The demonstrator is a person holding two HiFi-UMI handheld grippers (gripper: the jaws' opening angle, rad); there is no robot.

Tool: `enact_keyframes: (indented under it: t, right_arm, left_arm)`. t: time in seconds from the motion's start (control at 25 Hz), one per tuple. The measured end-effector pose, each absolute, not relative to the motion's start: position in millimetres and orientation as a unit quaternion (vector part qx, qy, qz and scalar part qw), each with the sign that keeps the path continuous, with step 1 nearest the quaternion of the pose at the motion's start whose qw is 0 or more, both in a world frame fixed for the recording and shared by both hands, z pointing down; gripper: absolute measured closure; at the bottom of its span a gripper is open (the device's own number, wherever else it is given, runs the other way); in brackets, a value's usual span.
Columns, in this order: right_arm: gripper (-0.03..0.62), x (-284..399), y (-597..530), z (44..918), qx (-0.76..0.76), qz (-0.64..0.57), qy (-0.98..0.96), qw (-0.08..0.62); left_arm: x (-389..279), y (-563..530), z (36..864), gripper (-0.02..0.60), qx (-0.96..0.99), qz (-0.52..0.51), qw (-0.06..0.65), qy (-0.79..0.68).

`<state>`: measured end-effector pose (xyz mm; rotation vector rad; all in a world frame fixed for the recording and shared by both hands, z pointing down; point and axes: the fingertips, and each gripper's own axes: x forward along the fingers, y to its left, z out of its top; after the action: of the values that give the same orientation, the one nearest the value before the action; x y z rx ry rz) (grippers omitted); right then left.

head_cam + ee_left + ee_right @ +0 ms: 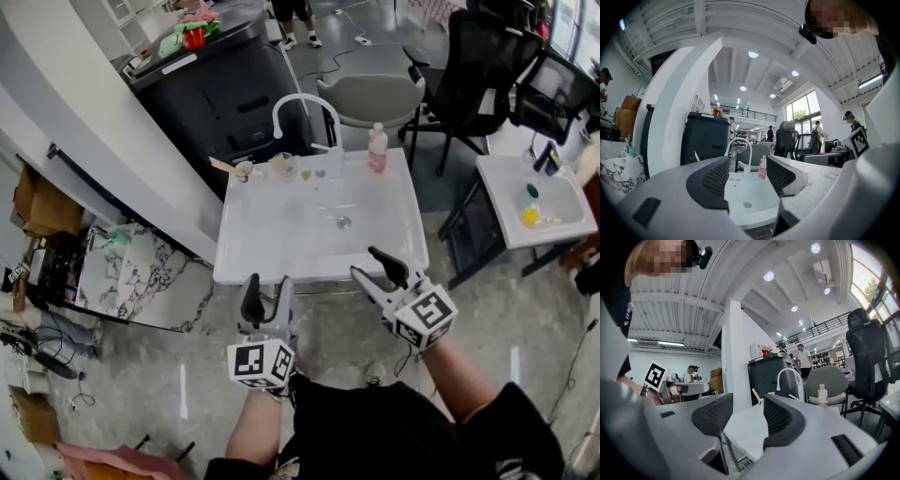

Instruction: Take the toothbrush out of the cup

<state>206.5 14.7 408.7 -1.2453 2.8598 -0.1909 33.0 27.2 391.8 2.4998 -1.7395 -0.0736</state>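
A toothbrush [223,165] with a pale wooden handle leans out of a small cup [244,170] at the far left corner of the white sink [281,258]. In the right gripper view the toothbrush [755,394] shows as a slanted stick beyond the jaws. My left gripper [266,289] hangs in front of the sink's near edge, open and empty; in its own view the left gripper [749,178] frames the basin. Also open and empty, my right gripper [366,262] is over the near right edge, and the right gripper [746,418] looks along the sink's top.
A white arched faucet [305,101] stands at the sink's back, with a second cup [284,165] and a pink bottle [377,148] beside it. A black cabinet [220,84] and a grey chair [375,94] stand behind. Another white basin [553,220] is at the right.
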Motion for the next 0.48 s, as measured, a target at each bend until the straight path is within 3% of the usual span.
enact_keyframes:
  t: [0.48]
  right_arm:
    - [0.388, 66, -68, 403, -0.459, -0.059, 0.887, 0.002]
  left_arm:
    - [-111, -75, 395, 0.347, 0.851, -0.027, 0.064, -0.521]
